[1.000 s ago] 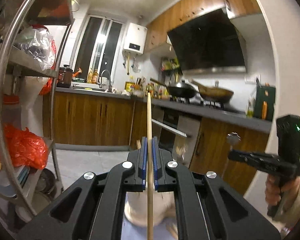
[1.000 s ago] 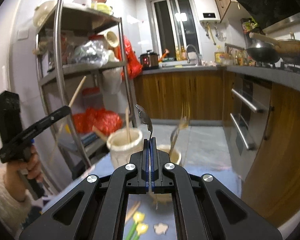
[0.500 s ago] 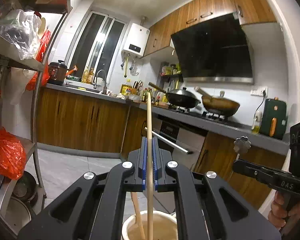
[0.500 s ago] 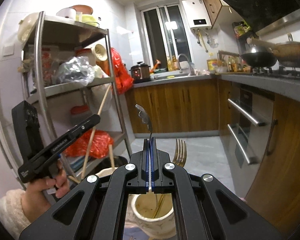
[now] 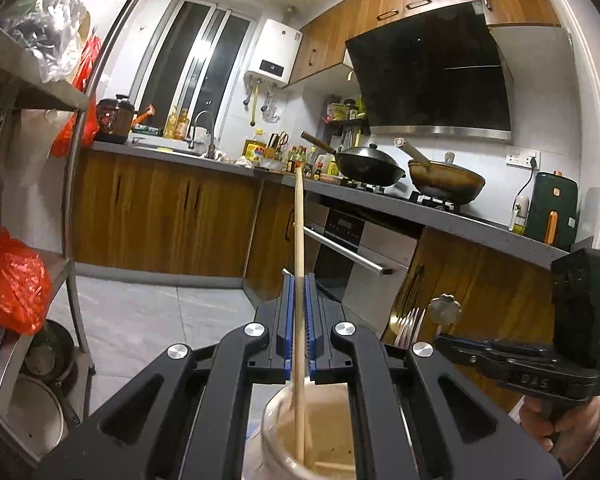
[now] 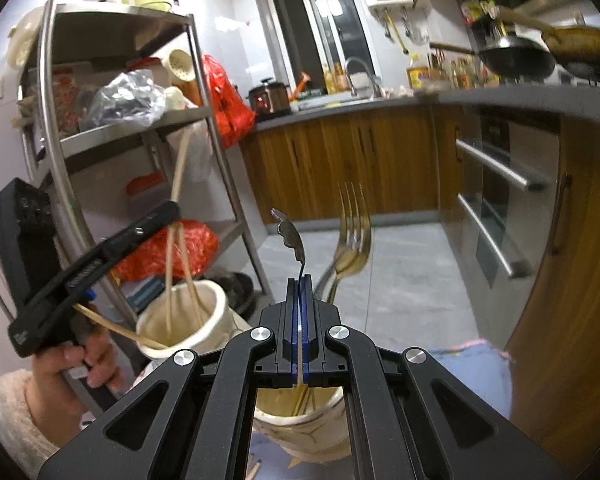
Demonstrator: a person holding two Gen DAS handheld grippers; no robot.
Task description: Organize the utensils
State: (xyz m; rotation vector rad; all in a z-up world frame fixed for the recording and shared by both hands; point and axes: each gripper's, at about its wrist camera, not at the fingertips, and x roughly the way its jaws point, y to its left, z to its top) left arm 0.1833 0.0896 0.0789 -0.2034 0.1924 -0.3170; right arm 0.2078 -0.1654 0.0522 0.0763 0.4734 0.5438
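Observation:
My left gripper (image 5: 299,280) is shut on a long wooden chopstick (image 5: 298,232) whose lower end stands inside a cream ceramic holder (image 5: 284,408) right below the jaws. My right gripper (image 6: 299,280) is shut on a thin metal utensil with a flower-shaped handle end (image 6: 289,236), its lower part inside a second cream holder (image 6: 300,432) that also holds a gold fork (image 6: 350,240). The left gripper (image 6: 100,256) shows in the right wrist view above the first holder (image 6: 188,320), which holds wooden chopsticks. The right gripper (image 5: 500,360) shows in the left wrist view.
A steel shelf rack (image 6: 60,80) with bags and bowls stands at the left. Wooden cabinets, an oven (image 5: 364,248) and a counter with two woks (image 5: 368,168) run along the back and right. A blue cloth (image 6: 468,368) lies under the holders.
Both grippers have come down over the holders. The chopstick's lower end now sits in the left holder and the metal utensil's lower end in the right one.

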